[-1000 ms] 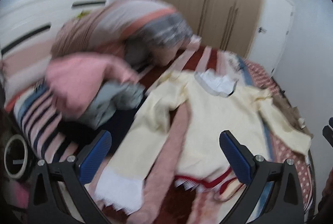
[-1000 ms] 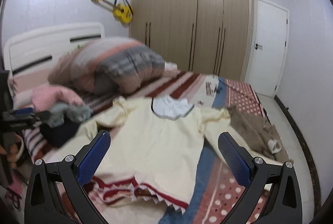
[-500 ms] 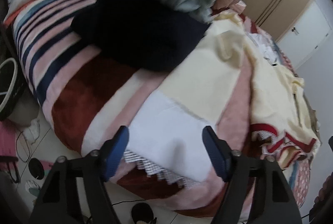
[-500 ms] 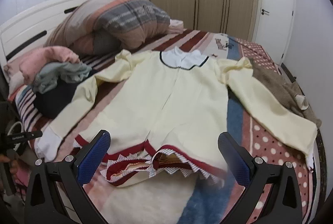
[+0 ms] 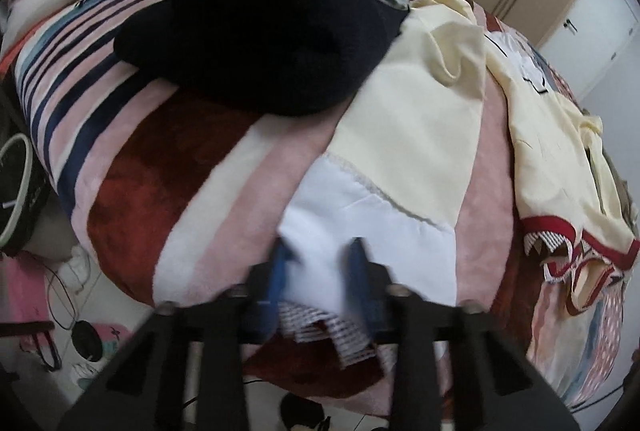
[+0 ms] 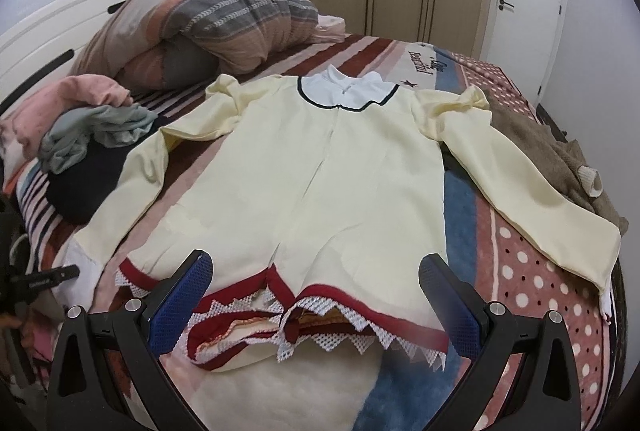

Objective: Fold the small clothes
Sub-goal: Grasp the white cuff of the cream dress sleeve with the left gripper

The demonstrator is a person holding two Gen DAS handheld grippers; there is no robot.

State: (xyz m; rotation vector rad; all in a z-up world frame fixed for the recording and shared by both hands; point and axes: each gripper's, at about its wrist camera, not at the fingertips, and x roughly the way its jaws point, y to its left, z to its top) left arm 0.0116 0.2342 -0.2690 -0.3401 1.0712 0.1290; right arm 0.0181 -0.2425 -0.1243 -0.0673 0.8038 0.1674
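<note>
A cream child's dress [image 6: 344, 167] with a white collar and a red, lace-trimmed hem lies flat on the bed, both sleeves spread out. My left gripper [image 5: 320, 267] is closing on the white cuff [image 5: 368, 219] of the left sleeve at the bed's edge; its blue fingers [image 5: 280, 271] sit on either side of the cloth with a narrow gap. The left sleeve [image 5: 416, 119] runs away from it. My right gripper [image 6: 316, 295] is open and empty, hovering over the dress hem [image 6: 320, 315].
A pile of dark, grey and pink clothes [image 6: 84, 143] lies left of the dress, also in the left wrist view [image 5: 260, 27]. A brown garment [image 6: 548, 151] lies at the right. A folded quilt [image 6: 224, 19] is at the head. The floor holds cables [image 5: 60, 307].
My left gripper swung down to the bed's edge and its jaws narrowed around the white cuff. My right gripper moved closer over the dress hem and stayed open.
</note>
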